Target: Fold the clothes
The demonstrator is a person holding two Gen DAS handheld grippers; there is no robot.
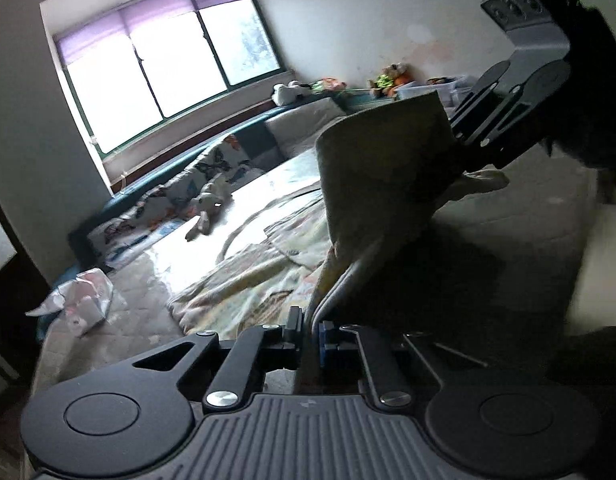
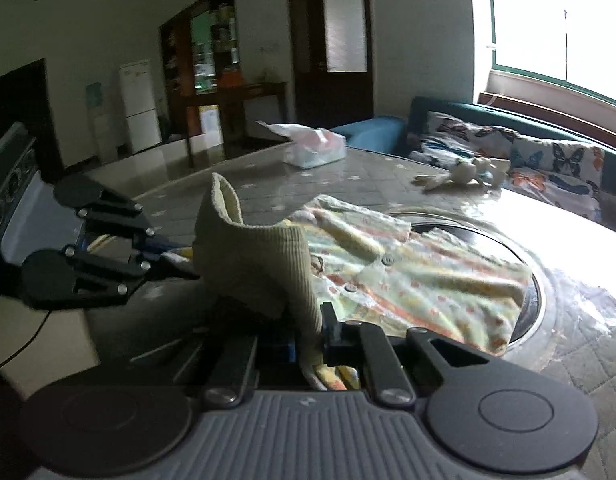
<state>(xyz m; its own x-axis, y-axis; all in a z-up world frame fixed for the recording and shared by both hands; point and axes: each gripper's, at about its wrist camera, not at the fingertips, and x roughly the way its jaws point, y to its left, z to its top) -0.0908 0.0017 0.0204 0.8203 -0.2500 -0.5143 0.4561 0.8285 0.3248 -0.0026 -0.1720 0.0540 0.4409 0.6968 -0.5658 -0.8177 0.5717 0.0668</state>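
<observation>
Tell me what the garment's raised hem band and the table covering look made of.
Hem band: seemingly rib-knit fabric, olive-beige and matte; fine parallel ribs show across it.

Table covering: probably clear plastic film over quilted cloth; it glares under the window and wrinkles, with stitched squares showing beneath.

Olive-green ribbed knit cuff (image 2: 252, 264) with pale yellow lining. Pale yellow garment (image 2: 423, 280) with orange, green and white print. White butterfly-patterned cushions (image 2: 555, 160) in orange, blue and black. Teal sofa (image 2: 371, 130). Purple window blind (image 1: 156, 16). Black hand-held gripper (image 2: 309, 334) linkages.

Left gripper (image 1: 308, 334) — jaws clamped tight, right gripper (image 2: 309, 338) likewise — angled downward
</observation>
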